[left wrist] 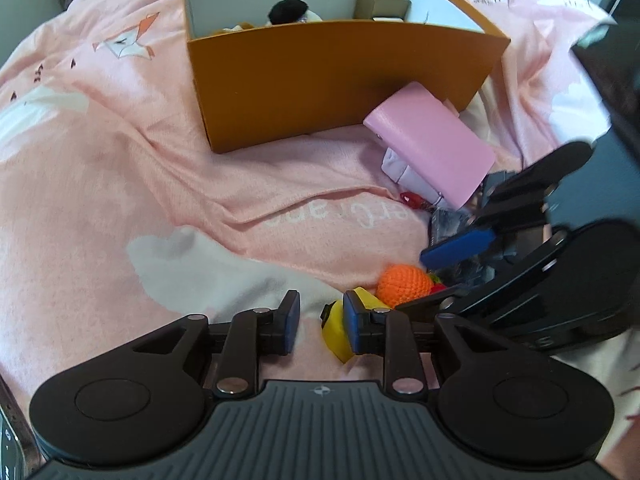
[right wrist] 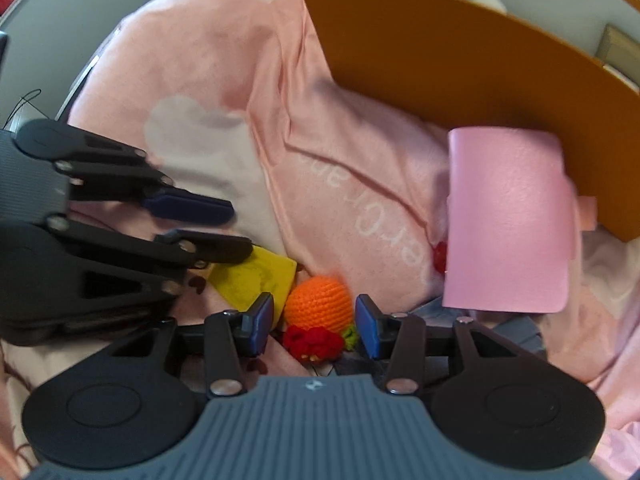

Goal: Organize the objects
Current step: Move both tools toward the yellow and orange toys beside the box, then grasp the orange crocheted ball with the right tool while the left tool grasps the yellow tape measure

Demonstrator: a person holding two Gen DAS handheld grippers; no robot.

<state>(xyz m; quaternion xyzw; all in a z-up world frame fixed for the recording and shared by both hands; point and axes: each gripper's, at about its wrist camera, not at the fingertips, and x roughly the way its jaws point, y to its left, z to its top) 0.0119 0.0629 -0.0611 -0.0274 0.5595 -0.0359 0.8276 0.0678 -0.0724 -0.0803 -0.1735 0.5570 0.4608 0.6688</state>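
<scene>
While right gripper [right wrist: 315,322] gapes around crochet orange [right wrist: 319,303], left gripper [left wrist: 321,322] narrower, yellow toy [left wrist: 338,330] perhaps half-hidden.

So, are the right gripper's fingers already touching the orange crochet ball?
Apart. The right wrist view shows the open right gripper straddling the orange crochet ball, with pink bedding visible between the ball and each pad.

The left claw [left wrist: 320,322], a black linkage with two blue-padded fingers [left wrist: 291,322], is parted, its fingers level and pointing forward, with nothing clamped between them. The right claw [right wrist: 315,322], of the same black build with blue pads [right wrist: 367,330], is also spread apart, wider than the left. The two sit close together: in the left wrist view the right claw comes in from the right, angled inward toward the left one.
</scene>
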